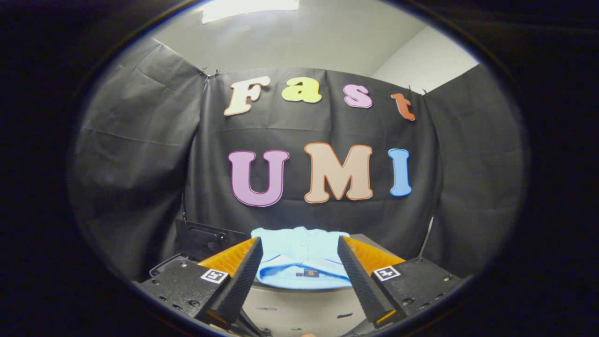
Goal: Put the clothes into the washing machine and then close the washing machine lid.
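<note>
A light blue folded shirt (299,260) lies on a pale surface (299,309), just ahead of and partly between my two fingers. My gripper (299,255) is open, its fingers standing wide apart on either side of the shirt and touching nothing. A dark machine part (206,238) with a latch shows behind the left finger, beside the shirt; I cannot tell whether it is the washing machine's lid.
The black cloth wall of the booth (140,164) closes in behind the shirt and on both sides. White room wall and ceiling (304,42) show above it. A thin pole (427,236) stands at the right of the shirt.
</note>
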Demonstrator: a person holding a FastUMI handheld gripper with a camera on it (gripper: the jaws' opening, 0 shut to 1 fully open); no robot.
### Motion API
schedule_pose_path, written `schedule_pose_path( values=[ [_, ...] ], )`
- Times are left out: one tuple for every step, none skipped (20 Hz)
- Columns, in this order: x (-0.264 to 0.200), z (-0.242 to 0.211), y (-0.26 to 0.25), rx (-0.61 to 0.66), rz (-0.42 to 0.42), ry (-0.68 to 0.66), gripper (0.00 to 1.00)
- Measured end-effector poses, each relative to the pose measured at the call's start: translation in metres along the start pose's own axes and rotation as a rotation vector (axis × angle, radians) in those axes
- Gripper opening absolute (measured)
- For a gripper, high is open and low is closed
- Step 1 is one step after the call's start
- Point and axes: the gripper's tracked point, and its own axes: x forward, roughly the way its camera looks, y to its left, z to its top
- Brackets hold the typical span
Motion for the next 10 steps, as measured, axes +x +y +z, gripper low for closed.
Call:
schedule_pose_path(
  values=[
    [0.013, -0.001, 0.001, -0.007, 0.007, 0.008, 0.97],
    [0.025, -0.005, 0.001, -0.011, 0.009, 0.024, 0.97],
    [0.039, -0.010, 0.003, -0.014, 0.015, 0.040, 0.97],
    [0.053, -0.016, 0.003, -0.014, 0.013, 0.067, 0.97],
    [0.068, -0.023, 0.004, -0.014, 0.015, 0.098, 0.97],
    [0.079, -0.029, 0.007, -0.011, 0.012, 0.118, 0.97],
    [0.093, -0.034, 0.010, -0.007, 0.013, 0.138, 0.98],
    [0.104, -0.039, 0.015, -0.012, 0.021, 0.159, 0.97],
    [0.114, -0.045, 0.020, -0.017, 0.026, 0.190, 0.97],
    [0.122, -0.050, 0.023, -0.017, 0.035, 0.208, 0.97]
  ],
)
